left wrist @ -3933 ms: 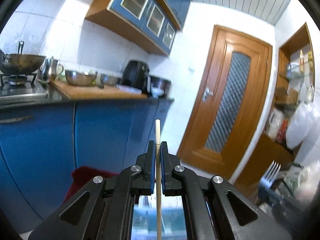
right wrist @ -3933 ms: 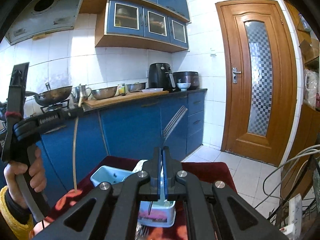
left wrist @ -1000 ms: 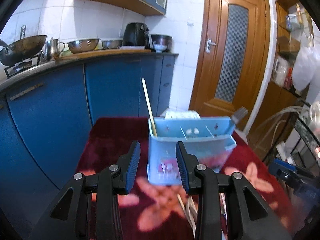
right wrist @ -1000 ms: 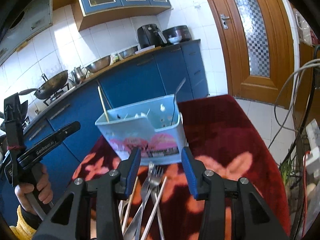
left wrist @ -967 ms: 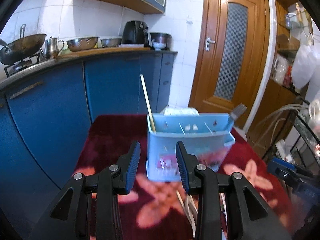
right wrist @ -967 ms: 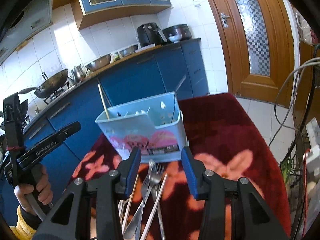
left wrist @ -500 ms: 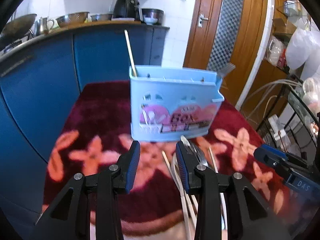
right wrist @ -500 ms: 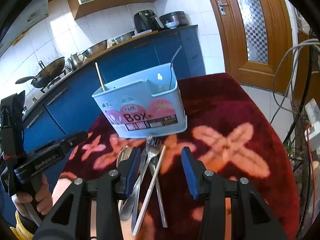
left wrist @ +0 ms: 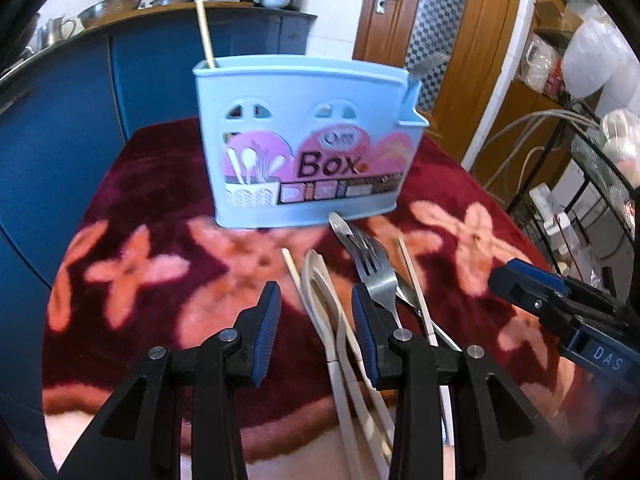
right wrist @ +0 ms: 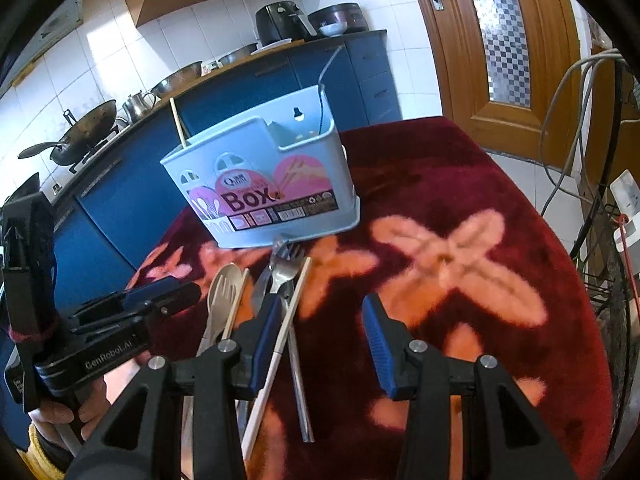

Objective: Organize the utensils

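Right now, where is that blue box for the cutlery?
The blue box stands upright on the red flowered cloth, centre of both views, just behind the loose cutlery pile, with the blue kitchen cabinets beyond it.

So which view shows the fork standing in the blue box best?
The left wrist view: the fork shows its tines above the right end of the blue box, though slightly blurred. The right wrist view catches it edge-on, a thin curved line rising from the box's end compartment.
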Available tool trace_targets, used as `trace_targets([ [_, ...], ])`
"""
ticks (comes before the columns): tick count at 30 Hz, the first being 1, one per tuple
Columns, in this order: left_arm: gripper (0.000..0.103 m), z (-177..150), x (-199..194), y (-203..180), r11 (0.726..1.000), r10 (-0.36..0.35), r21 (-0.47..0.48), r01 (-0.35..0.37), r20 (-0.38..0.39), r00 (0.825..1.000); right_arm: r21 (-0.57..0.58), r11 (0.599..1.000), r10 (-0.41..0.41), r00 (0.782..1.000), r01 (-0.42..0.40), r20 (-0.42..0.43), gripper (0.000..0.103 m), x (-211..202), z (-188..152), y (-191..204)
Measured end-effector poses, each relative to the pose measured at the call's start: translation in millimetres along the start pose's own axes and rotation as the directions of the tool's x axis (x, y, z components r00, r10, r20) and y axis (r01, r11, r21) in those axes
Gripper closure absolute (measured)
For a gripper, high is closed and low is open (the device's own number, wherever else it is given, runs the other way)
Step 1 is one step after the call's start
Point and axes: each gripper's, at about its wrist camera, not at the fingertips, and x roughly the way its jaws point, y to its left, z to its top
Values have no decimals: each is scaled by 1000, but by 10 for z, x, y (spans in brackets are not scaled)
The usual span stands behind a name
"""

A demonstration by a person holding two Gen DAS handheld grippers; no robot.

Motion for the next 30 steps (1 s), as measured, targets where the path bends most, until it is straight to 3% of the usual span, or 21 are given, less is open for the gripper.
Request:
trace_targets([
  [10, 91, -21, 171, -223, 997, -15, 72, 17, -28, 999, 14, 1000, 16, 999, -15, -36, 57, 102, -47, -100],
  [20, 92, -21, 354, -198, 998, 29, 57, -25, -70, 997, 34, 999, 32, 998, -30, -53, 57, 149, -69, -196],
  [26, 98, 2, 384, -113, 1000, 2, 9, -2, -85, 996, 34, 999, 37, 997, -35, -64, 57, 182, -65, -192],
  [30, 101, 15, 275, -77, 999, -31, -15, 31, -49, 998, 31, 999, 38, 997, -36, -71, 57, 203, -73, -176],
])
